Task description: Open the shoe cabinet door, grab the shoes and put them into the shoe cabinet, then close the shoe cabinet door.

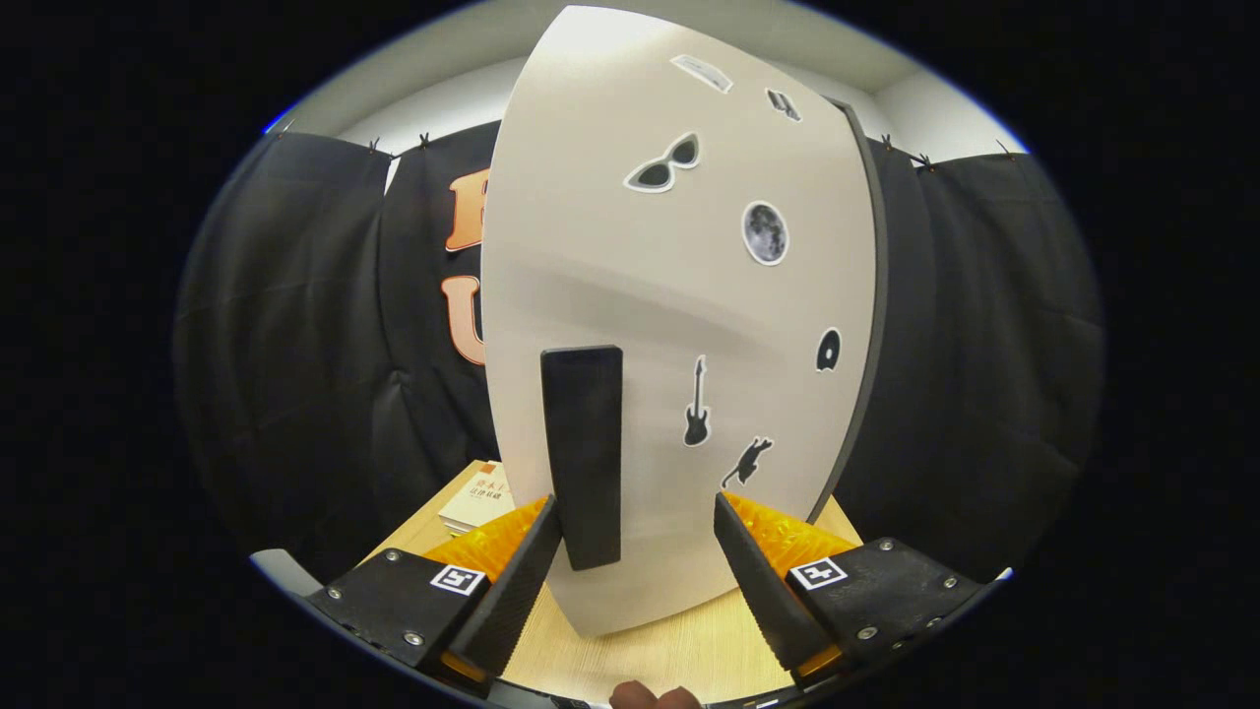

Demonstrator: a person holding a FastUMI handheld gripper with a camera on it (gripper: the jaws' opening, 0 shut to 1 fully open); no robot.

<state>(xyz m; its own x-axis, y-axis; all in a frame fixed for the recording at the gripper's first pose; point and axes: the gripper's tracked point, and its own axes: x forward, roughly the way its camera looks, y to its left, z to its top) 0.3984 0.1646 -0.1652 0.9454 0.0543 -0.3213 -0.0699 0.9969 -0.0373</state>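
Observation:
The shoe cabinet door [679, 295] is a pale panel with several stickers, standing right in front of me. A dark upright handle [583, 453] is fixed near its left edge. My gripper [638, 540] is open, its fingers spread wide. The left fingertip [532, 551] sits just left of the handle's lower end, close to it or touching. The right fingertip [743, 551] is well apart from the handle, in front of the door's lower part. The door's dark side edge [871, 325] shows on the right.
The cabinet stands on a light wooden table [640, 660]. A small book [477, 504] lies on the table left of the door, beyond my left finger. Black cloth walls close in behind and on both sides.

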